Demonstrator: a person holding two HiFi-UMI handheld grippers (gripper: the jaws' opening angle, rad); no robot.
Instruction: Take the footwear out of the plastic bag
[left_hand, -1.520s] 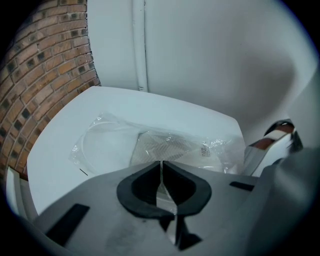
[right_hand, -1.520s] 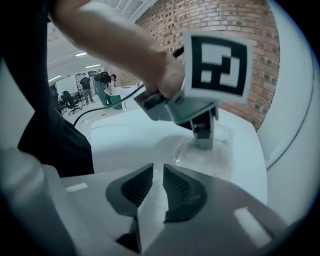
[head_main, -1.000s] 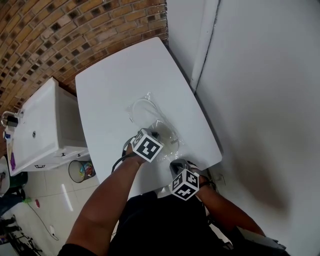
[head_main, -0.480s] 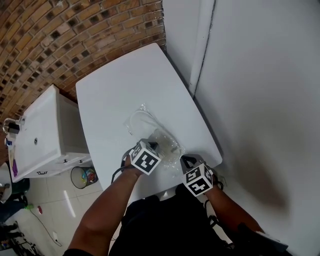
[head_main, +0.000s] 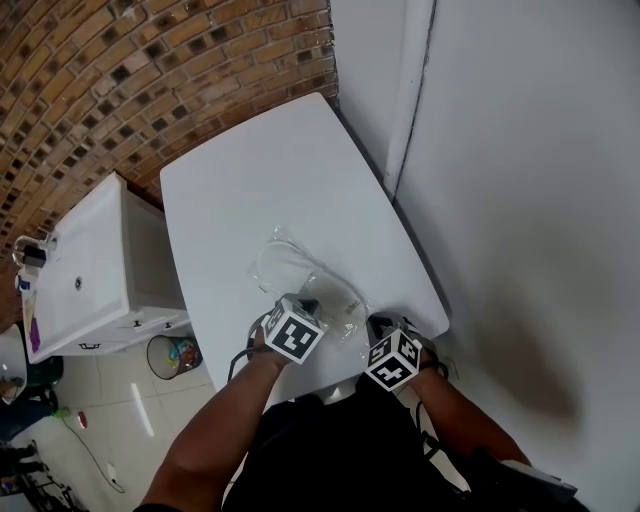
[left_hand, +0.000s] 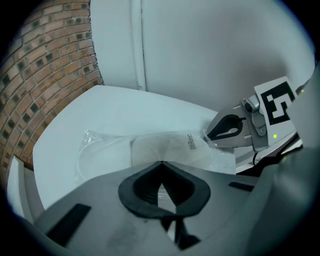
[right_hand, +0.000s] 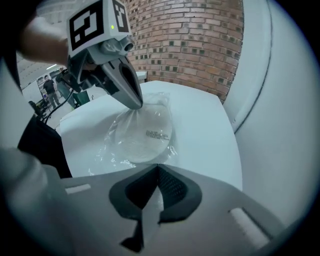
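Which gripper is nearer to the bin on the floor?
Left. The left gripper is at the bag on the side toward the bin; the right gripper is beyond it.

footwear (left_hand: 165, 148) in plastic bag (head_main: 312, 287) | bag on table (head_main: 250, 190) | cabinet (head_main: 85, 275) left

White surface (head_main: 250, 190) is standing with its far end toward the brick wall (head_main: 120, 80), its right edge running along the plain white wall (head_main: 540, 200). Vertical trim strip (head_main: 412, 100) is running up that wall near the corner. White cabinet (head_main: 95, 260) is sitting left of the surface, apart from it, with a purple item (head_main: 34, 335) lying on top. Small bin (head_main: 165, 352) holding colourful scraps is standing on the tiled floor (head_main: 110, 400) by the cabinet's near corner. Cable (head_main: 85, 437) is trailing across the floor. In the right gripper view, a person (right_hand: 50, 89) is standing far back.
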